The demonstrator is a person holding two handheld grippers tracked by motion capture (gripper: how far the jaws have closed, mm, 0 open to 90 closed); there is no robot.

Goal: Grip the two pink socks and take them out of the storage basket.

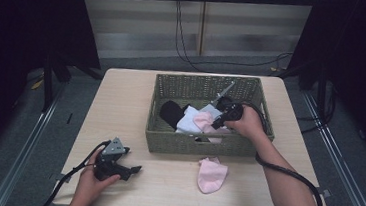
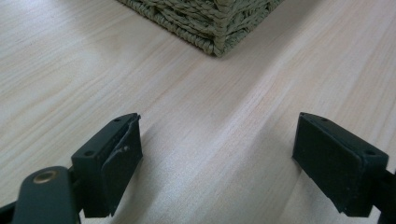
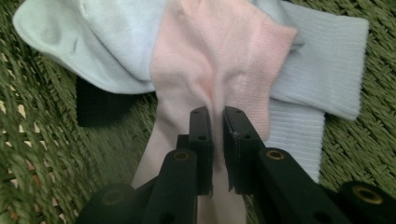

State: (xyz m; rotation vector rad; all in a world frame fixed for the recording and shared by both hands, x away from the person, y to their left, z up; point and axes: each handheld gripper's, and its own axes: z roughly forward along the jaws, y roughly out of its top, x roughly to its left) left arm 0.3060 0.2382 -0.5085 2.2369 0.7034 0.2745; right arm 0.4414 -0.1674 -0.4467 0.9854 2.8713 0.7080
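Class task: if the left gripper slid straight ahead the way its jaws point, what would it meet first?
Probably the corner of the woven basket. The left gripper stands open over bare table, with nothing between it and that corner.

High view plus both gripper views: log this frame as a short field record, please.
setting: wooden table with a green woven basket
in basket: pink sock on white socks, plus a black sock
on table: second pink sock, in front of the basket
right claw: shut, pinching a fold of the pink sock
left claw: open, resting low over bare table
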